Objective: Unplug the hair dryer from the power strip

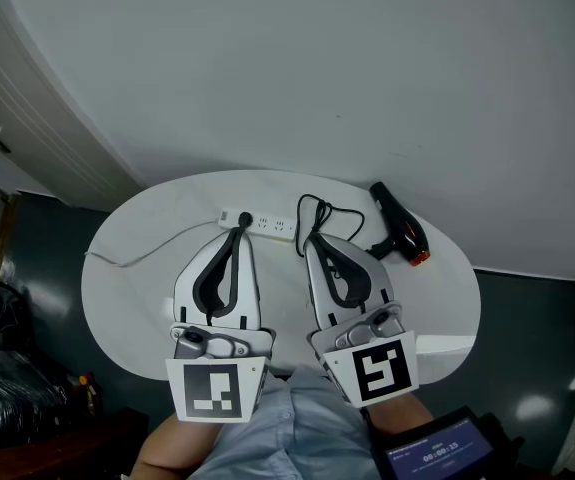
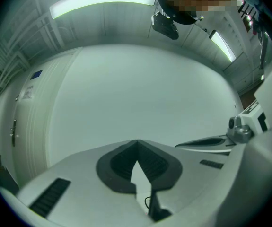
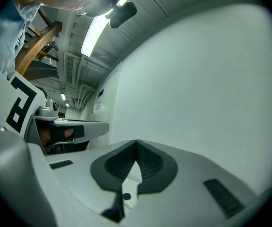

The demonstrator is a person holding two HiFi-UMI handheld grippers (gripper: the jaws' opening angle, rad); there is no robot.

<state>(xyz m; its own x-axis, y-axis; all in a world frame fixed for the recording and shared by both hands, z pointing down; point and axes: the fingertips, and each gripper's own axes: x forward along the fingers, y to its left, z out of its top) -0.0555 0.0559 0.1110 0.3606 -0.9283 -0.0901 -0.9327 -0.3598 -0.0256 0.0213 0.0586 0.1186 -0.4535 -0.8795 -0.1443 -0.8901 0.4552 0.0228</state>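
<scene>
Plug: seated in power strip on the bench; small, rigid, probably tight; pinch its body.
Cord: limp, poor hold.
Hair dryer: lying right of the strip.
Left gripper: closed, empty, just before the plug.
Right gripper: closed, empty.

A white oval tabletop stands close before a plain white wall, over a dark floor. At the head view's lower left, dark bags lie heaped. At its lower right, a dark device shows a lit blue screen. A long ceiling light glows overhead. Wooden beams cross near another light.
</scene>
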